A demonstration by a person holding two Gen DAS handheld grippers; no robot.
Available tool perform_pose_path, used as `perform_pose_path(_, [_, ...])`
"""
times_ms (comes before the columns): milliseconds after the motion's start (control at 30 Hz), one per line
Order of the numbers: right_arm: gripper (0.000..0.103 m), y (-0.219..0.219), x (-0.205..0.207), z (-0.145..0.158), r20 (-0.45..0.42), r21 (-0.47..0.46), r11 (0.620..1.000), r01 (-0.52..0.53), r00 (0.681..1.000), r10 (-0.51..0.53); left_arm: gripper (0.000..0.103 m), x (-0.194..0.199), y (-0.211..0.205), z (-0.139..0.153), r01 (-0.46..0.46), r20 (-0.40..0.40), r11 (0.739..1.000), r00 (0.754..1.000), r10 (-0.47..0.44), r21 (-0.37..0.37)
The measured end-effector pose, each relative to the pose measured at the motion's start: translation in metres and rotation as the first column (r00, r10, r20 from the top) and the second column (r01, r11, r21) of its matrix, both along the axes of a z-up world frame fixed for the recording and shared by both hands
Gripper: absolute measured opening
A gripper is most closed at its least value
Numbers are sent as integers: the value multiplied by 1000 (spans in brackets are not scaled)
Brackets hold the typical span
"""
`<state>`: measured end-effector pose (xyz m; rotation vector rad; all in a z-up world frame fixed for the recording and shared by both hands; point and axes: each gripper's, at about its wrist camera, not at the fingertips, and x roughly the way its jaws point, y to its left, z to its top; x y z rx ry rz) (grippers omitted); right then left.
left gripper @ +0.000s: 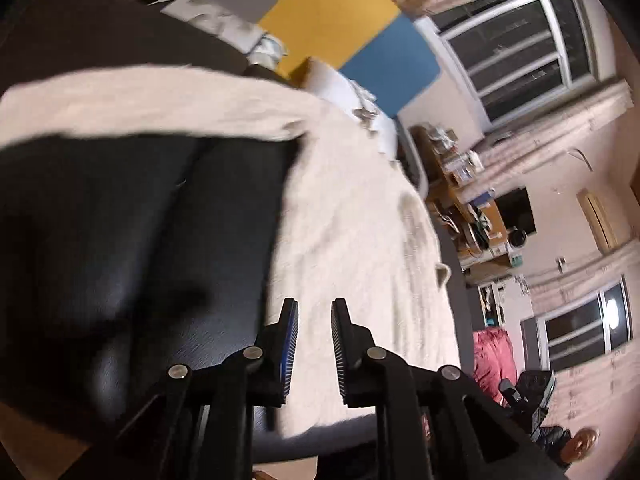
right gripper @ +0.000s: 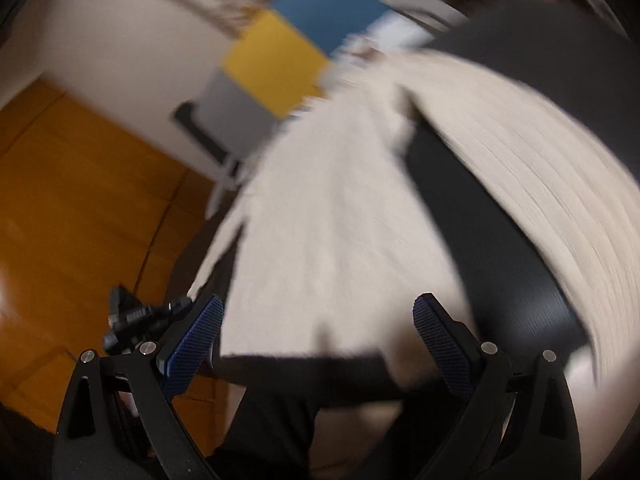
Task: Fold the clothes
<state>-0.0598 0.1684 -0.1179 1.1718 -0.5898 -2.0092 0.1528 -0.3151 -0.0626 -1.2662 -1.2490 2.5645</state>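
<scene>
On the dark desk (left gripper: 100, 240) a cream knitted garment (left gripper: 352, 216) lies spread, one part laid back over itself near the far edge, so a first fold seems made while more folds are likely left. The left claw (left gripper: 314, 314) hangs above it, jaws narrowly parted and empty. The right claw (right gripper: 318, 320) is spread wide over the cloth's near edge, gripping nothing.
</scene>
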Motion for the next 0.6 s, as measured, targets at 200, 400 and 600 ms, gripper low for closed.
perform_pose_path(200, [98, -62, -28, -27, 116, 124, 987, -100, 990, 86, 16, -72, 58, -26, 197, 172, 962, 971, -165, -191])
perform_pose_path(400, [98, -52, -28, -48, 151, 73, 995, -71, 987, 59, 5, -102, 86, -37, 309, 262, 878, 939, -221, -366])
perform_pose_path(600, [98, -54, -20, -44, 116, 102, 991, -92, 990, 80, 12, -158, 140, -13, 432, 118, 859, 902, -416, -276])
